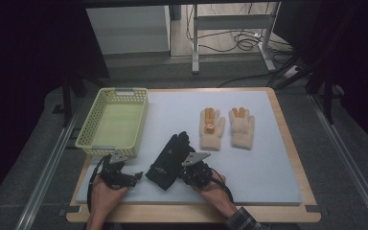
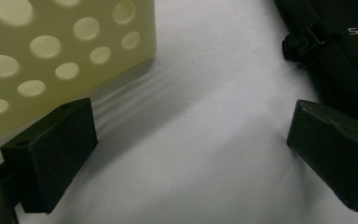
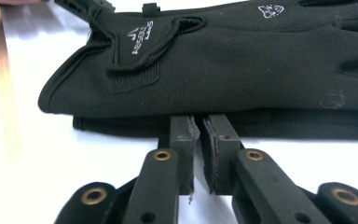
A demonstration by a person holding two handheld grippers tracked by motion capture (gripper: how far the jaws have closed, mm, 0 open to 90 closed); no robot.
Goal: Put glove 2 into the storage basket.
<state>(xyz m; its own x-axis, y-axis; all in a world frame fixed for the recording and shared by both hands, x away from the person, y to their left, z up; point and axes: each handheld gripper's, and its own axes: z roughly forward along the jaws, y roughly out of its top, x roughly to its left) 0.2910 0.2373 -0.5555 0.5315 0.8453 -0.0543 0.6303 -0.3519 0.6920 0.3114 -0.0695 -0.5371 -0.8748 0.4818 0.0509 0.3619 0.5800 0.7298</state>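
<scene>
Black gloves (image 1: 169, 160) lie stacked flat on the white surface (image 1: 268, 163), near its front edge, between the two claws. Right claw (image 3: 201, 128): jaws almost pressed together, narrow slit between them, tips at the gloves' edge; cannot tell whether they pinch fabric. Left claw (image 2: 191, 140): jaws spread wide over bare surface, yellow perforated basket (image 2: 51, 56) beside one jaw, glove cuff just beyond the other. Cream glove pair (image 1: 227, 127) lies farther back.

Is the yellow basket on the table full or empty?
Empty. In the high view the yellow basket shows its bare floor, and nothing lies inside it. The black gloves lie outside it, on the white mat.
</scene>
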